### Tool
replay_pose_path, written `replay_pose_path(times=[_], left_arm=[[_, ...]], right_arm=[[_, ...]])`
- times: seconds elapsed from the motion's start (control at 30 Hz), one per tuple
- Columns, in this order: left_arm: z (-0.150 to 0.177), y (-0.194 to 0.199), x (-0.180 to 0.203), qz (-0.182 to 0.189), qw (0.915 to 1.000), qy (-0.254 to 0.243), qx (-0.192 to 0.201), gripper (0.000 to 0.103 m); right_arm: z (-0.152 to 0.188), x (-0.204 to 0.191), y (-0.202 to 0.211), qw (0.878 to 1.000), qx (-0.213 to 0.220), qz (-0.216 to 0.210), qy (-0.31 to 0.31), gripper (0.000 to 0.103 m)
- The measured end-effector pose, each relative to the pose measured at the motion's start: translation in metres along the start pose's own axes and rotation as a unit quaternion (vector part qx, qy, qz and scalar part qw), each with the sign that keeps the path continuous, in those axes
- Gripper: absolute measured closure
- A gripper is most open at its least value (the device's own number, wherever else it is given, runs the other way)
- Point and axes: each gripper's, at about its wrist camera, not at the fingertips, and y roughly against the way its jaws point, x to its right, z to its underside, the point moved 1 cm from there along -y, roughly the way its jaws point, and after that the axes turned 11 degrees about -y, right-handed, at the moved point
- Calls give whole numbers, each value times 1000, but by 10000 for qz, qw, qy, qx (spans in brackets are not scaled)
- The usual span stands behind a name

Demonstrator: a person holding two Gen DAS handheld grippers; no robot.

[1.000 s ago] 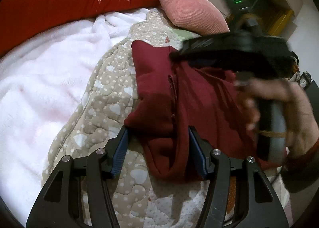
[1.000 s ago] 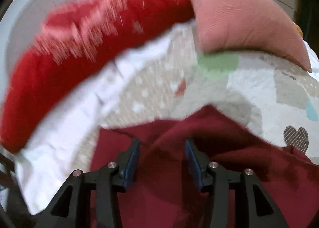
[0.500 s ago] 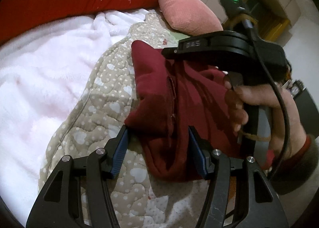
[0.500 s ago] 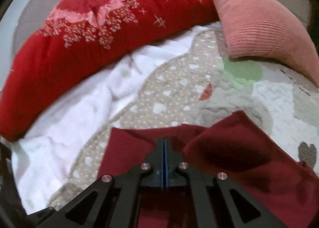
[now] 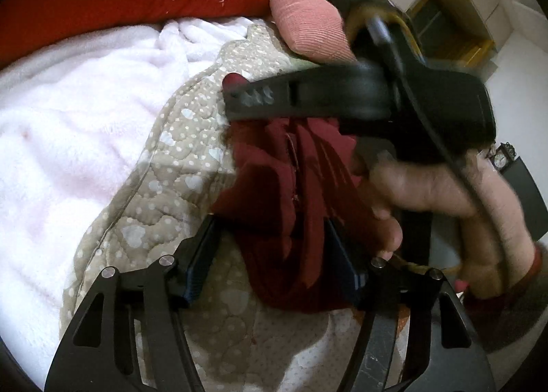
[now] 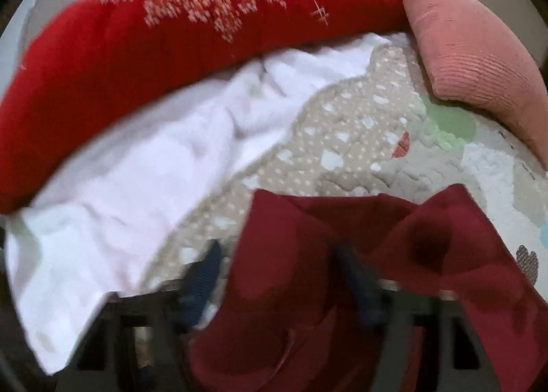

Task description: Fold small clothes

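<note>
The left gripper [image 5: 272, 255] fills the bottom of the left wrist frame: black skeletal arms with cut-out slots, silver round screws at the joints, and fingers [image 5: 202, 261] faced with blue ribbed pads. At right, the right gripper [image 5: 239, 97] shows a black moulded body, a green light on top at upper right, and a black cable. The hand [image 5: 445, 186] ends in a dark red cuff.

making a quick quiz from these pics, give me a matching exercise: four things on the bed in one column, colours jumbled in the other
Things:
1. garment
2. ribbed cushion
3. fluffy blanket
4. quilt

Colours:
A. white
B. beige with pale hearts and dots
C. dark maroon
D. salmon pink

Pairs: 1-C, 2-D, 3-A, 4-B
</note>
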Motion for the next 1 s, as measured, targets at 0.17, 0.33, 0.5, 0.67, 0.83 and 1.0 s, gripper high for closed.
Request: replay_pose_path(times=[0.17, 0.33, 0.5, 0.67, 0.83, 1.0], left_arm=[[-13, -8, 10, -49, 9997, -196, -125, 29], [-25, -20, 10, 141, 9999, -96, -9, 33], [-25, -24, 22, 160, 9987, -486, -14, 58], [-23, -21, 29, 148, 9976, -680, 41, 60], [-22, -21, 34, 102, 9966, -813, 65, 60], [-18, -21, 35, 44, 9963, -855, 6, 62]], right_arm=[[10, 21, 35, 9985, 437, -325, -41, 90], [11, 54, 69, 9949, 651, -596, -491, 91], [16, 65, 69, 9931, 531, -697, -782, 85], [12, 67, 64, 9920, 409, -555, -1056, 38], [8, 55, 51, 9897, 22, -854, -1150, 37], [7, 43, 29, 9918, -405, -706, -986, 36]])
